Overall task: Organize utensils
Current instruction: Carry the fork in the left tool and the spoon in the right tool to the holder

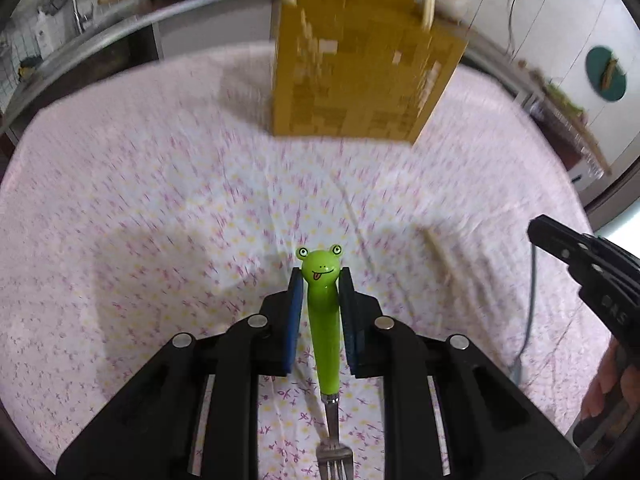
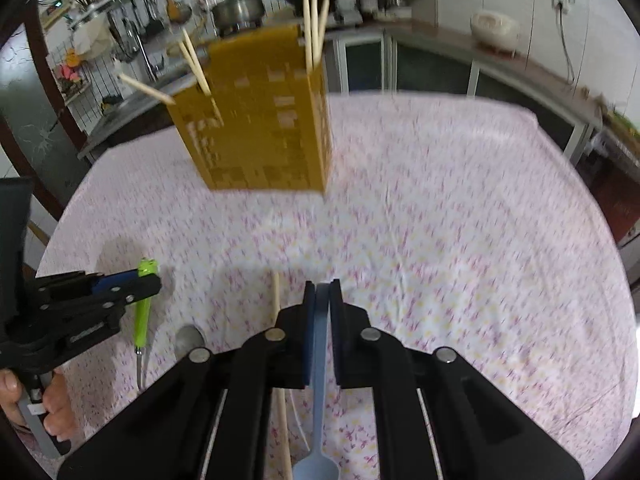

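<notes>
The left gripper [image 1: 320, 280] is clamping the green frog-handled fork [image 1: 325, 320] between its blue pads [image 1: 295, 304]; the frog head is sticking out past the fingertips toward 12 o'clock in the left wrist view, and the tines are hanging back toward 6 o'clock under the gripper body. The right gripper [image 2: 322, 292] is pinching the thin handle of a pale blue spoon [image 2: 319, 400], jaws nearly together on it, with the bowl trailing toward 6 o'clock below the camera. Both tools appear to be lifted clear of the floral tablecloth [image 1: 140, 200], though motion blur is making the gap hard to judge.

Moving outward, a loose wooden chopstick [image 2: 280, 360] is lying on the cloth just beside the right gripper at about 7 o'clock, its long axis running roughly 12 to 6. A metal spoon bowl [image 2: 190, 338] is showing near it, between the two grippers.

The yellow perforated utensil holder [image 1: 352, 68] is standing upright at the far side of the table: nearly straight ahead at 12 o'clock, slightly toward 1, from the left gripper, and at about 11 o'clock from the right gripper [image 2: 260, 120]. It is already holding several chopsticks [image 2: 314, 28] leaning out of its top. The holder's opening is facing up, so each held utensil probably needs tipping toward vertical before going in. Neither hand looks clearly nearer; the left one seems better lined up.
</notes>
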The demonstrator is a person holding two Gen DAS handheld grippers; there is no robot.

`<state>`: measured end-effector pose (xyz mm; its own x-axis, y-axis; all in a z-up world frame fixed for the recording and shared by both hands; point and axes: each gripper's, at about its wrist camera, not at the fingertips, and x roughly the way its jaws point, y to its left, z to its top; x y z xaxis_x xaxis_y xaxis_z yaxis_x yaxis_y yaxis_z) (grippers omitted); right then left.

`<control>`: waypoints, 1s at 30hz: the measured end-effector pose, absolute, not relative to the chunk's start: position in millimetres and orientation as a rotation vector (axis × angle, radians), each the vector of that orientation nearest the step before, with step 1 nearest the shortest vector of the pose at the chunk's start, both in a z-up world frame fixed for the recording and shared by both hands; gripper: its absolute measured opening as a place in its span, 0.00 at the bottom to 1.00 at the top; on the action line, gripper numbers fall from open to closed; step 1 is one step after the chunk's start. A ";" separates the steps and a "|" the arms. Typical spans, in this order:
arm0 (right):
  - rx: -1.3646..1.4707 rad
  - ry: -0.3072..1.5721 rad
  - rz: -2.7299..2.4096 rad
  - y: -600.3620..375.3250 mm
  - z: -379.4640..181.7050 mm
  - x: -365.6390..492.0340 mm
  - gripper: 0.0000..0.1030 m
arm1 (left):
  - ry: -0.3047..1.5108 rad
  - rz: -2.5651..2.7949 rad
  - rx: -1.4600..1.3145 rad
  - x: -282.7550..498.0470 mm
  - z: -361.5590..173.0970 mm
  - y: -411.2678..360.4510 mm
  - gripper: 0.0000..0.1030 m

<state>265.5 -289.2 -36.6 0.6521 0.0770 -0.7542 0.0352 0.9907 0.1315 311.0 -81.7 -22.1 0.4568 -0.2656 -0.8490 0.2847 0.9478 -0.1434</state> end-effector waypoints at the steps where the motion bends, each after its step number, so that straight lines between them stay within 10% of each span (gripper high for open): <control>1: 0.133 0.834 0.021 -288.5 -30.5 263.5 0.07 | 1.004 -0.338 0.017 307.0 -13.5 -79.6 0.16; 30: 0.144 0.566 -0.010 -296.1 38.4 293.9 0.07 | 0.653 -0.296 0.000 309.4 90.9 -51.8 0.16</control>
